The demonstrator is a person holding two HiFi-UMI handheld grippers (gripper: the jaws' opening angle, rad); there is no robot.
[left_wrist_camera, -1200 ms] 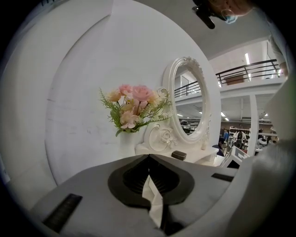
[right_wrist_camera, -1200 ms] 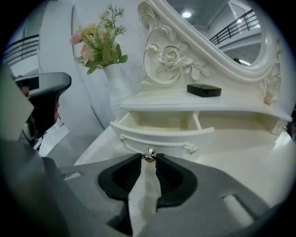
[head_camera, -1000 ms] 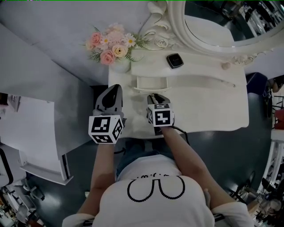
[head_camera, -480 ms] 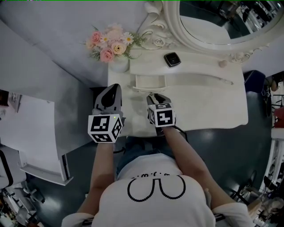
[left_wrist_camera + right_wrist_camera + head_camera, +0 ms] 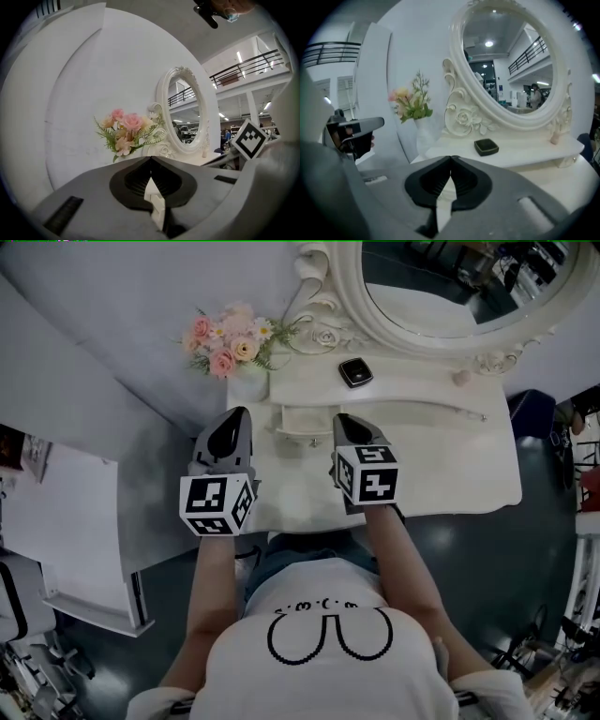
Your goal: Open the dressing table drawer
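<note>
Right gripper (image 5: 346,421) has risen beside the small white drawer (image 5: 302,420), pulled out.

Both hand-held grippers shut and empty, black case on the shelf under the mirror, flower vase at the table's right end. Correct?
No: the flower vase stands at the left end of the dressing table, per the head view. Rest is right.

free: dressing table top (image 5: 450,465) at right | obstacles: flower vase (image 5: 247,382), black box (image 5: 354,372), mirror (image 5: 450,282)
</note>
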